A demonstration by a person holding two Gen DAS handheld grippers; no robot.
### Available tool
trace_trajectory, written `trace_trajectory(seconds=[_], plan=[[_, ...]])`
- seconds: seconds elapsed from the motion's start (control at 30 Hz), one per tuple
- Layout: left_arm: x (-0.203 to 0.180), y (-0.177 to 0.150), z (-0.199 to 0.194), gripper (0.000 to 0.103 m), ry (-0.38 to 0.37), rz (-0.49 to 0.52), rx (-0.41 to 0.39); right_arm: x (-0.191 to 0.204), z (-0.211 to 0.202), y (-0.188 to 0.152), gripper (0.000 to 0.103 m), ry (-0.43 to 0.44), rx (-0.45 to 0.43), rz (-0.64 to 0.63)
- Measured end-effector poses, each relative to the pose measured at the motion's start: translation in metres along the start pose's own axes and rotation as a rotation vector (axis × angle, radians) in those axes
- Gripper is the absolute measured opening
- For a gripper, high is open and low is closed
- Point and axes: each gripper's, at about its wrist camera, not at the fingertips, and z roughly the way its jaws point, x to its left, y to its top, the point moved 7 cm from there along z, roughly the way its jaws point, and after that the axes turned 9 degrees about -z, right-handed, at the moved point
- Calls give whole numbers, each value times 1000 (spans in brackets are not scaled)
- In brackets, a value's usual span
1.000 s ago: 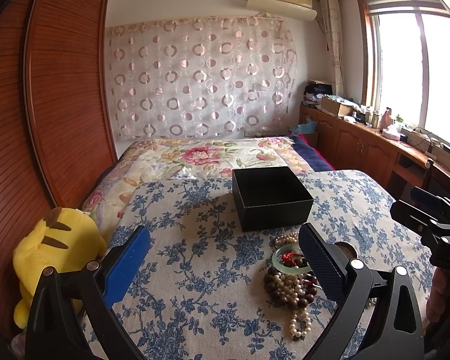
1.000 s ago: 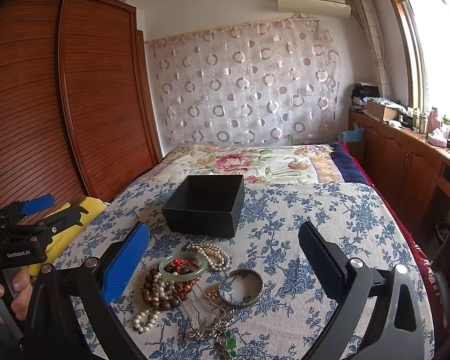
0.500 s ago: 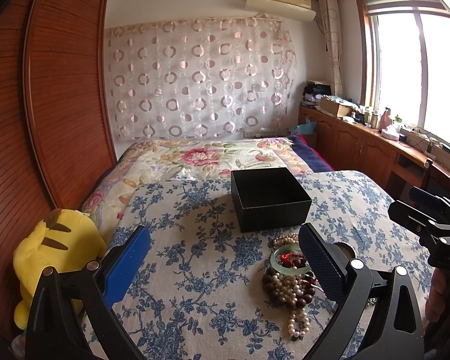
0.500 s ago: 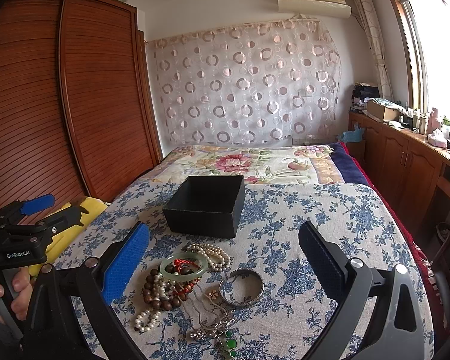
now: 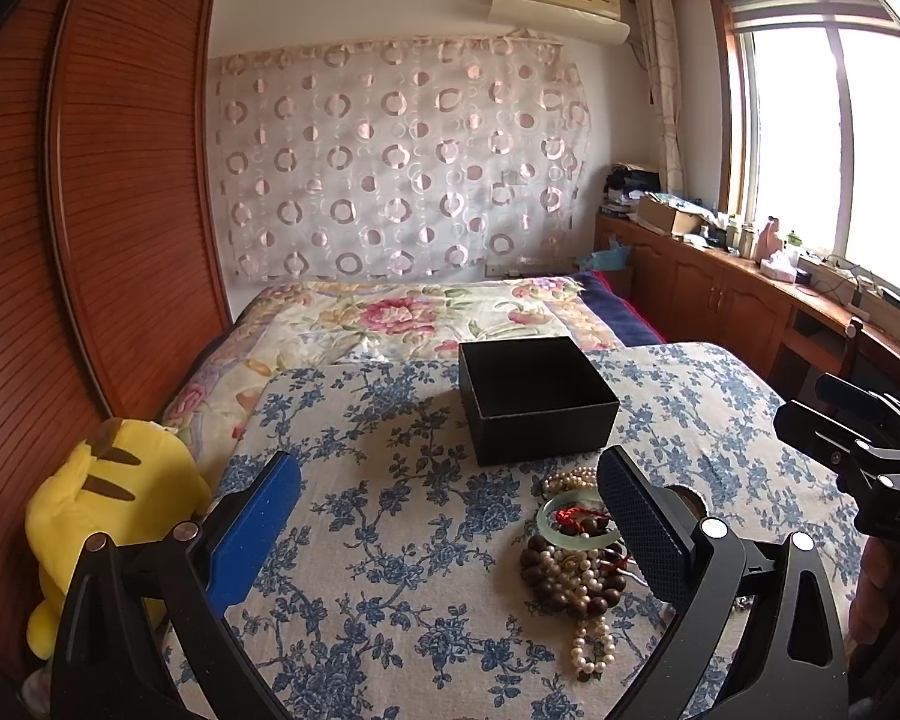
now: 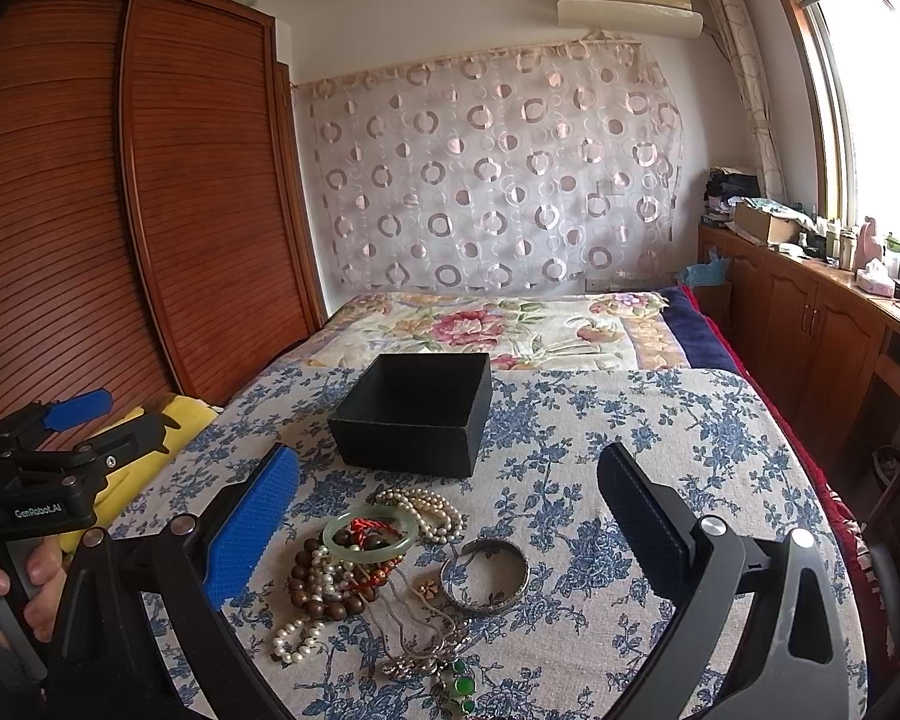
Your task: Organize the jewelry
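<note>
Both our grippers wide open & empty; jewelry pile (image 6: 384, 564) lies just near of the black box (image 6: 414, 414), btwn right gripper (image 6: 447, 516) jaws, so right's closer than left gripper (image 5: 447, 516).

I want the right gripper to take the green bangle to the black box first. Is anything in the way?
Nothing visible blocks it. The right gripper is open, and the green bangle lies on top of the bead pile between its fingers. Only bare floral cloth and pearl strands lie before the open black box.
</note>
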Motion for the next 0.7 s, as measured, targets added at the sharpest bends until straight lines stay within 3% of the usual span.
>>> trace_trajectory(seconds=[0.7], plan=[[-3, -11, 19, 96, -23, -1, 55, -4, 3, 0, 100, 7, 18, -1]])
